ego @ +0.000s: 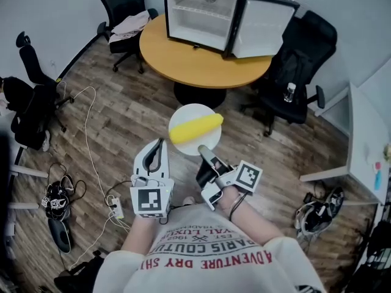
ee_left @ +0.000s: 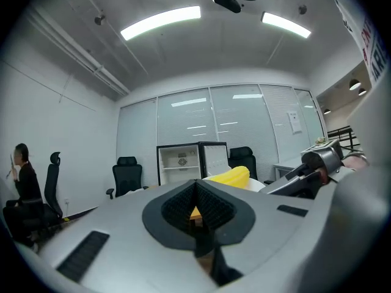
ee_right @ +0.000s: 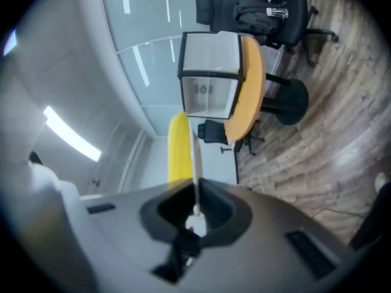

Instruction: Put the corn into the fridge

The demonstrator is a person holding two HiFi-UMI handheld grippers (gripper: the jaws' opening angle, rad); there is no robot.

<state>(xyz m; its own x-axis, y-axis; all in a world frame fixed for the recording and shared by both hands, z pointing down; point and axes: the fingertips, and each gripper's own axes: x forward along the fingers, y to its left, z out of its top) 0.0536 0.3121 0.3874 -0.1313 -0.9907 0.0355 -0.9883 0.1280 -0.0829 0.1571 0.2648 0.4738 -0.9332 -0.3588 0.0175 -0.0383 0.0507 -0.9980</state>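
A yellow corn cob [ego: 195, 128] lies on a white plate [ego: 194, 110] that is held in the air over the wooden floor. My right gripper [ego: 203, 151] is shut on the plate's near rim. In the right gripper view the rim [ee_right: 195, 163] runs as a thin white line into the jaws, with the corn [ee_right: 178, 148] beside it. My left gripper [ego: 160, 144] hangs just left of the plate, shut and holding nothing. The small fridge [ego: 201, 14] stands on the round wooden table [ego: 183, 60] ahead, its door [ego: 263, 28] swung wide open.
Black office chairs [ego: 125, 5] ring the table; one at the right [ego: 293, 72] holds a bottle. Cables [ego: 91, 139] and shoes [ego: 56, 197] lie on the floor at left. A white desk [ego: 366, 133] stands at right. A person [ee_left: 24, 176] sits by the left wall.
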